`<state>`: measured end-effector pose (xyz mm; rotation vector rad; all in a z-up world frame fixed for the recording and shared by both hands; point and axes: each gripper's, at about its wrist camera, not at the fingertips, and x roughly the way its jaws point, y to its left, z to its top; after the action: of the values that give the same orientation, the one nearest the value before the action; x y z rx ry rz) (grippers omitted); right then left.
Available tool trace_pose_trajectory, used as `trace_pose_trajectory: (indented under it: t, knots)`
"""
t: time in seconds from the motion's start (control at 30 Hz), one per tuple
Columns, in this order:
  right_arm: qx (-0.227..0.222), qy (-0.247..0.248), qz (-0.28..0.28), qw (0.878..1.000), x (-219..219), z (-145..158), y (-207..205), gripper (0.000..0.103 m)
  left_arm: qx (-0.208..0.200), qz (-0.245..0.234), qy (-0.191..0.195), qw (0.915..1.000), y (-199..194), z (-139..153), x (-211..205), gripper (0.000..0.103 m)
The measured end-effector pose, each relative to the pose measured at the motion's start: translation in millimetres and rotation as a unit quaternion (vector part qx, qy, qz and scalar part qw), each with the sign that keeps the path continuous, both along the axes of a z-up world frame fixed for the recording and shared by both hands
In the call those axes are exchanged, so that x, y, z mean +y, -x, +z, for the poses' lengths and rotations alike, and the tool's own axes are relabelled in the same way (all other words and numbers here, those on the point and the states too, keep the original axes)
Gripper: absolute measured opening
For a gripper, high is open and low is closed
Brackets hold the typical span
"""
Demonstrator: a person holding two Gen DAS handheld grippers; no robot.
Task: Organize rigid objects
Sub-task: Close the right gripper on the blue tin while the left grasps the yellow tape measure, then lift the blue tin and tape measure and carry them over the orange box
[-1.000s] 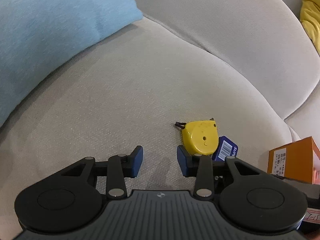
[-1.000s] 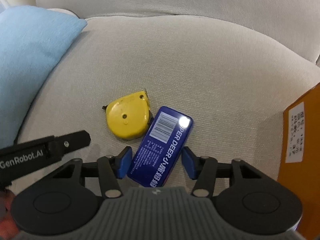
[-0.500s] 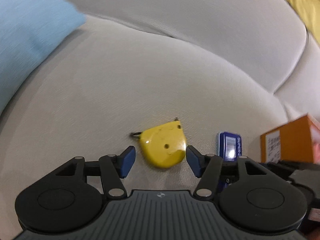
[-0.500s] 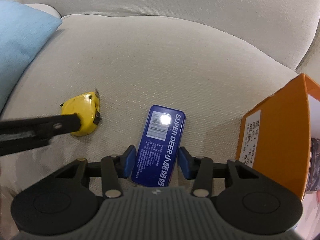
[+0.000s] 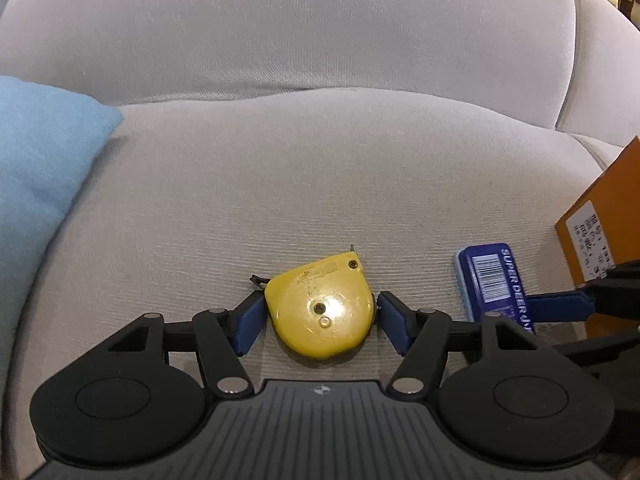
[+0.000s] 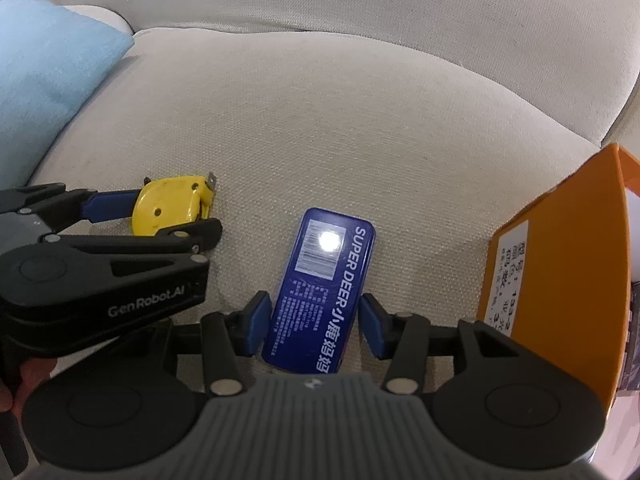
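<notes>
While its jaws have just been opening, the left gripper (image 5: 320, 320) straddles the yellow tape measure (image 5: 320, 308) ungripped. Right of the tape measure, the right gripper (image 6: 312, 326) stands open around the blue tin (image 6: 324, 288), pads clear.

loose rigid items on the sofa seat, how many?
3. Yellow tape measure sits between the open left tongs; blue tin lies between the open right tongs; orange box stands at right, partly out of frame, possibly hiding more.

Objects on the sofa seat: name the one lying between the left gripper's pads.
The yellow tape measure: the left gripper, whose jaws have just been opening, straddles it, while the blue tin lies between the right gripper's pads.
</notes>
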<state>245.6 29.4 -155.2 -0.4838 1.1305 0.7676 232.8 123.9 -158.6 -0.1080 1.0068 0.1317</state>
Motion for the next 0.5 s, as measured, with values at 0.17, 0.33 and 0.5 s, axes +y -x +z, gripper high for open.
trace_pose_trajectory:
  t: [0.17, 0.33, 0.5]
  knots:
    - [0.003, -0.003, -0.003, 1.0, -3.2, 1.4, 0.3, 0.052, -0.02, 0.006, 0.023, 0.9995, 5.4, -1.5, 7.4, 0.073]
    - [0.01, -0.008, -0.011, 1.0, -4.5, 2.0, -1.8, 0.052, -0.035, 0.013, 0.049, 0.9981, 7.2, -2.9, 15.2, 0.069]
    - [0.015, -0.014, -0.013, 1.0, -6.9, 2.3, -2.3, 0.052, -0.037, 0.008, 0.037, 0.9986, 4.6, -4.2, 12.8, 0.069]
